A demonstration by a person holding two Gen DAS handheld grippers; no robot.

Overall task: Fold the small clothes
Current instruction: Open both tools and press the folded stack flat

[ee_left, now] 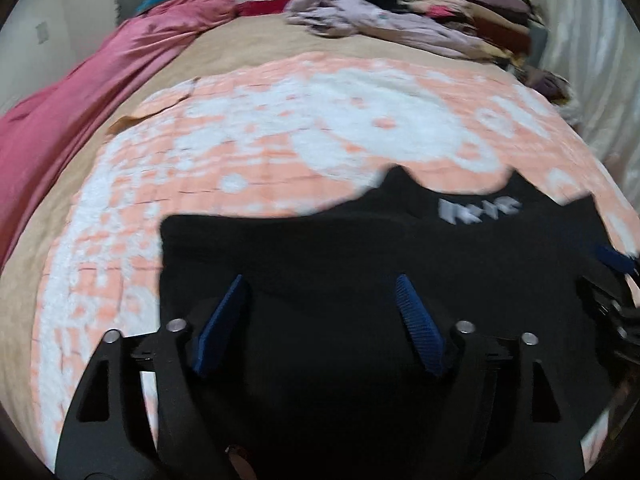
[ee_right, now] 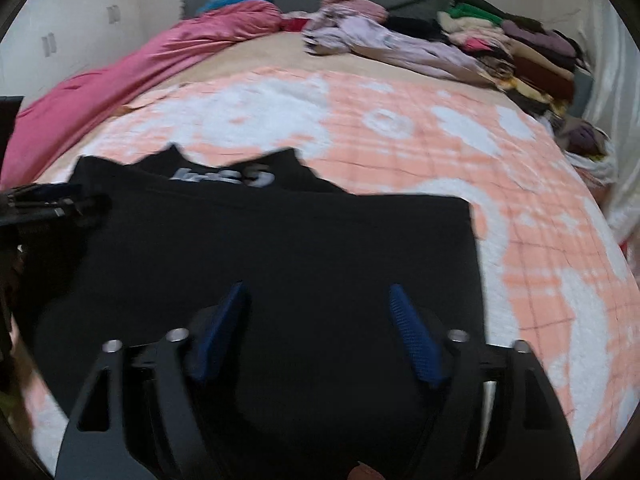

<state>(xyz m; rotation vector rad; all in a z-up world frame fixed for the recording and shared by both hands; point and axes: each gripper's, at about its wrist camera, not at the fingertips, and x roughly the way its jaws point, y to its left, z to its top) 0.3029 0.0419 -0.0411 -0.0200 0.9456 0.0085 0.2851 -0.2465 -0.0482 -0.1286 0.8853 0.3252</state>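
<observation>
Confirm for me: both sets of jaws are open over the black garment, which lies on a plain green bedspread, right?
Not quite. The left gripper and right gripper are open over the black garment, but the bedspread is peach with white patterning, not plain green, as both wrist views show.

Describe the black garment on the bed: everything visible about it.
The black garment is soft, matte cloth, lying flat on the peach-and-white quilt. Its near part looks folded over into a straight edge and square corner. Behind it, a jagged far edge shows blurred white lettering. Both grippers, left and right, hover over it with open jaws; contact is unclear.
</observation>
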